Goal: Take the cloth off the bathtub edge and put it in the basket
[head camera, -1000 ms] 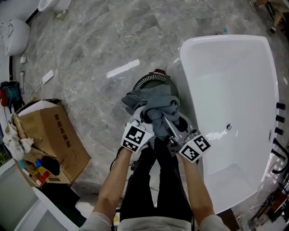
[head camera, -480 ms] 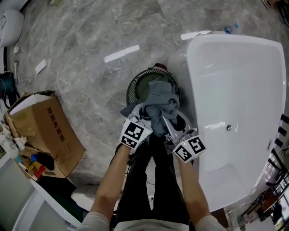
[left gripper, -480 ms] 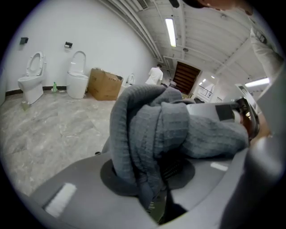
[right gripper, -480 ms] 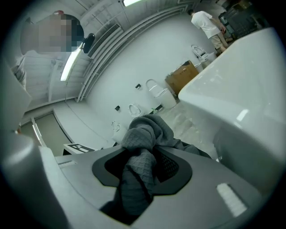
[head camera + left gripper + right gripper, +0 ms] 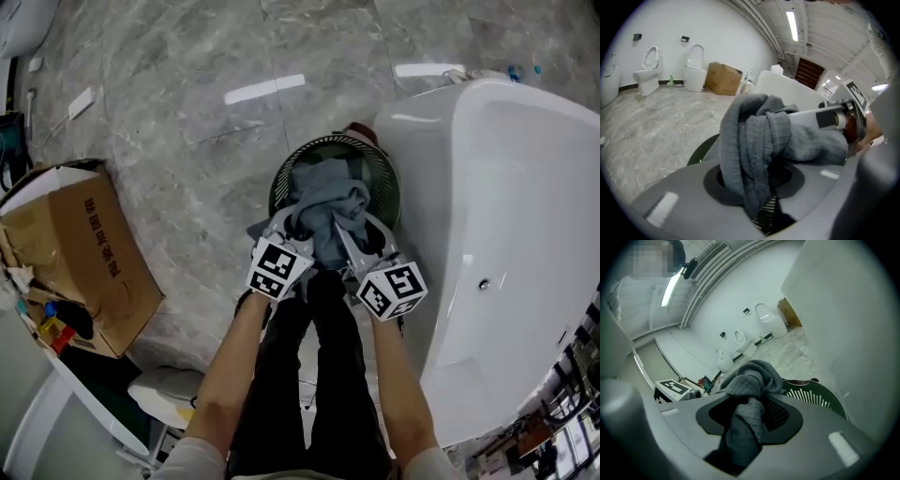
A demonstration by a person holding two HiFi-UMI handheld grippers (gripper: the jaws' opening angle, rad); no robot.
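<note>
A crumpled grey cloth hangs between both grippers, over the mouth of the dark green slatted basket on the floor beside the white bathtub. My left gripper is shut on the cloth's left side and my right gripper is shut on its right side. In the left gripper view the cloth bunches between the pads, with the basket rim below. The right gripper view shows the cloth pinched in the jaws, the basket beyond and the tub wall close on the right.
An open cardboard box with clutter stands at the left on the grey marble floor. The person's legs in black trousers are below the grippers. Two toilets stand against the far wall, with another box.
Both grippers have sunk with the cloth, which now hangs lower, right over the basket's mouth. The head camera has shifted, so the tub sits further right.
</note>
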